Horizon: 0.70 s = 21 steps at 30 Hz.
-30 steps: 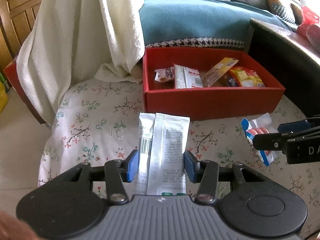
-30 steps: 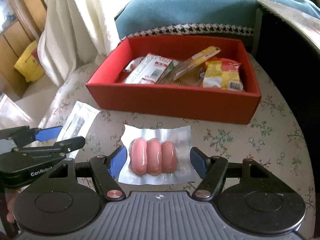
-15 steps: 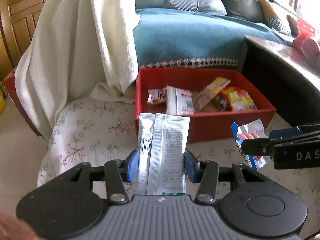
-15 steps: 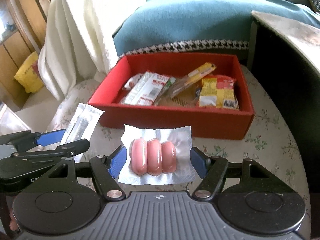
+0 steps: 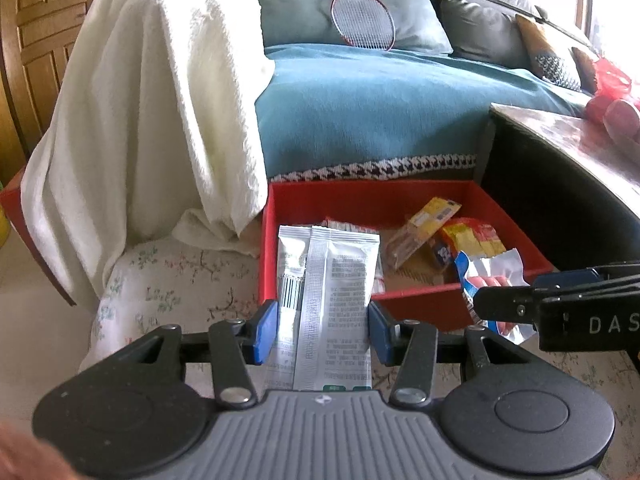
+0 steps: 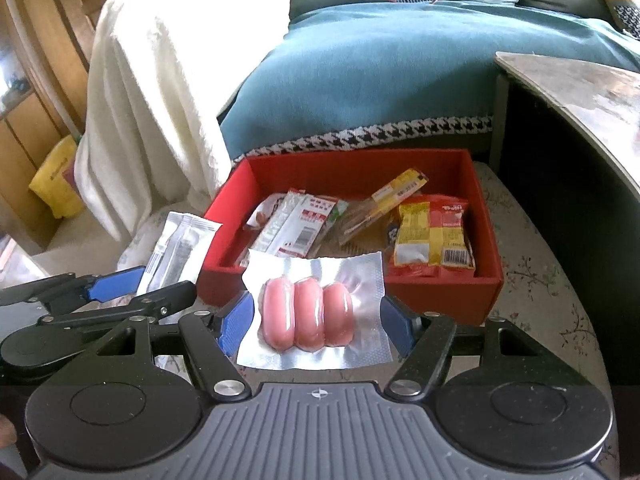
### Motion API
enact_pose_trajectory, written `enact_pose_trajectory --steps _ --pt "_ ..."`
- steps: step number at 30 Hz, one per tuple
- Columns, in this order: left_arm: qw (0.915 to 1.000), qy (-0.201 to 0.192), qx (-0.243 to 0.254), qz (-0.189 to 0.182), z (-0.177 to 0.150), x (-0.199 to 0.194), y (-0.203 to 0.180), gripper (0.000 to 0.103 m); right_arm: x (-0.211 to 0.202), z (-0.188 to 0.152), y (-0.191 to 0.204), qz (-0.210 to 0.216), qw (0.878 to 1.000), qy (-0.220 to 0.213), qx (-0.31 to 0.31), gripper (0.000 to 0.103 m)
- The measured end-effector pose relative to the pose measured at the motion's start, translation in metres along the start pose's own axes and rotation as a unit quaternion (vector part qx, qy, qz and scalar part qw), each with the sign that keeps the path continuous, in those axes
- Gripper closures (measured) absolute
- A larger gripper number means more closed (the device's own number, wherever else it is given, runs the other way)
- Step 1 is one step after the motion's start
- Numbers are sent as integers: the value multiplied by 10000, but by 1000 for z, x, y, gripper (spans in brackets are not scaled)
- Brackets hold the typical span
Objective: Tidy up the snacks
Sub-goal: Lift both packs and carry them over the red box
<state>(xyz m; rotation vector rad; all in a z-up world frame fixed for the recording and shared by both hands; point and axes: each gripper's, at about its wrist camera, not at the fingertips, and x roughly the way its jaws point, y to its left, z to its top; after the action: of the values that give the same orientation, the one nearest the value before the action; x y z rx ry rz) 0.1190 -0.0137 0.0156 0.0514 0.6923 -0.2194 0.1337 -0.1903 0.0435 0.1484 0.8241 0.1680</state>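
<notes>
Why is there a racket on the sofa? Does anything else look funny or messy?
The badminton racket leaning on the sofa cushions is the odd one. In the red box the snacks lie jumbled, and a yellow packet sits tilted on top. Nothing is spilled or torn. Each tongs holds one packet: white sachet left, sausages right.

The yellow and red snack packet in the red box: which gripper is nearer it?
Right. The right gripper sits just before the packet; the left gripper is farther left.

Glossy clear plastic sausage pack (image 6: 314, 314), matt red cardboard box (image 6: 440, 294), fluffy cream towel (image 5: 160, 120)
</notes>
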Motion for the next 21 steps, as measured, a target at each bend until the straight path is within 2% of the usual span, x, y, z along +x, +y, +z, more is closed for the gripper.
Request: enact_pose_trajectory --steps 21 --pt "9999 -159 14 -31 36 31 -7 61 12 35 -22 -147 9992 -265 264 28"
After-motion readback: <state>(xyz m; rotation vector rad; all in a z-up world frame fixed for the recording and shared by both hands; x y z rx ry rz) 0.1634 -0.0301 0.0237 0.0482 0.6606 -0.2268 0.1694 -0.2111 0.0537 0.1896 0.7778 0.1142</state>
